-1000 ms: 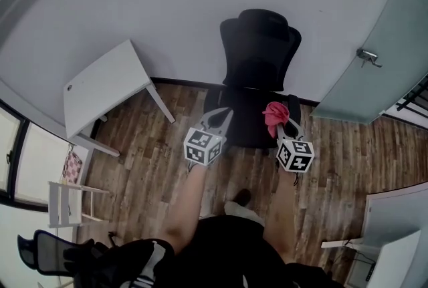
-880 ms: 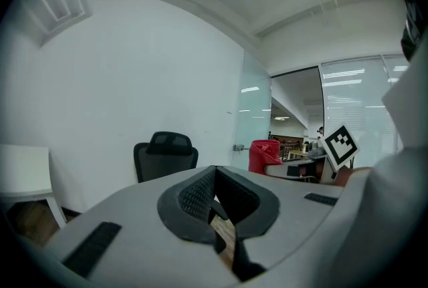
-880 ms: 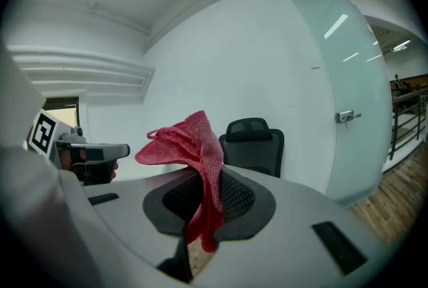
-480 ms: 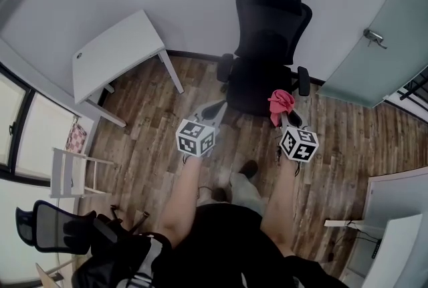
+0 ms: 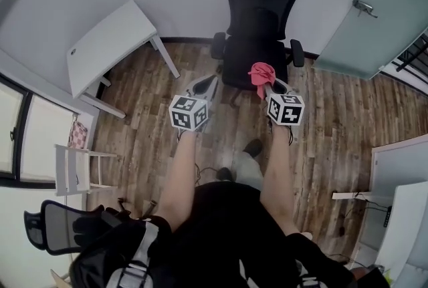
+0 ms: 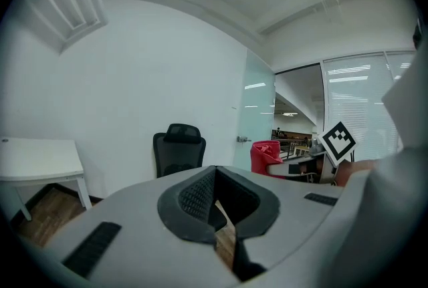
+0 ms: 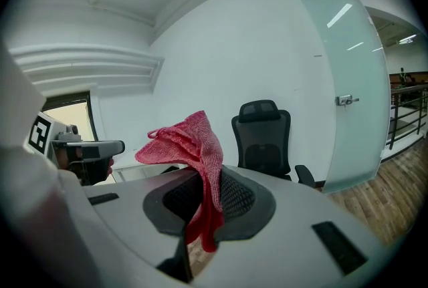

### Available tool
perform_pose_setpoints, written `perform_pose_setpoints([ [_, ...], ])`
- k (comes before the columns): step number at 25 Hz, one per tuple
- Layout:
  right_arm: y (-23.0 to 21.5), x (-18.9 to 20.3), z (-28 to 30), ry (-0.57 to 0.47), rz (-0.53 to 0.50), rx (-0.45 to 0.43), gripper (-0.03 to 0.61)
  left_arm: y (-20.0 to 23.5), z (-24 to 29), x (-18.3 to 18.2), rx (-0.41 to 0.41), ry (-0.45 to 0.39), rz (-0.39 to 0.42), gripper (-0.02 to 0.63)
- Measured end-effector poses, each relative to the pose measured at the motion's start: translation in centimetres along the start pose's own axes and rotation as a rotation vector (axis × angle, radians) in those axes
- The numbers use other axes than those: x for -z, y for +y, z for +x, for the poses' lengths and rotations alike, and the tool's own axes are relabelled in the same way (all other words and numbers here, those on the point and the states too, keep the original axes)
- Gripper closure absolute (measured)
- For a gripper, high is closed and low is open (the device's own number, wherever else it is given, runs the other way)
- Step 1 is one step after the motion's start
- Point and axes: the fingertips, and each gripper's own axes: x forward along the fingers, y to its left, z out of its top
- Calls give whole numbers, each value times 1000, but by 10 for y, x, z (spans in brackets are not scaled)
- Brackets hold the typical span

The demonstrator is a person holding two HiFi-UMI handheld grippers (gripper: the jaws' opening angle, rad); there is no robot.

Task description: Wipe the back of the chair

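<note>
The chair [image 5: 259, 19] stands at twelve o'clock. The right gripper [image 5: 267, 84] pinches a red cloth [image 5: 260, 71] just before its seat. The left gripper [image 5: 204, 85], at its nine o'clock, is pressed together, empty.

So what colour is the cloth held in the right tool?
The cloth is pinkish red, clearest in the right gripper view.

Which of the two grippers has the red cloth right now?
The right gripper: its jaws are shut on the red cloth. The left gripper is shut with nothing between its jaws.
</note>
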Motion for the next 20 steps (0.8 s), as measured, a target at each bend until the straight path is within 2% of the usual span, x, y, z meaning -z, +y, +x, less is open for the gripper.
perform_pose_setpoints([
  [7, 3, -5, -6, -8, -5, -8, 511, -14, 4, 0, 13, 8, 47, 589],
  [20, 11, -16, -18, -30, -44, -54, 511, -12, -6, -10, -42, -5, 77, 589],
])
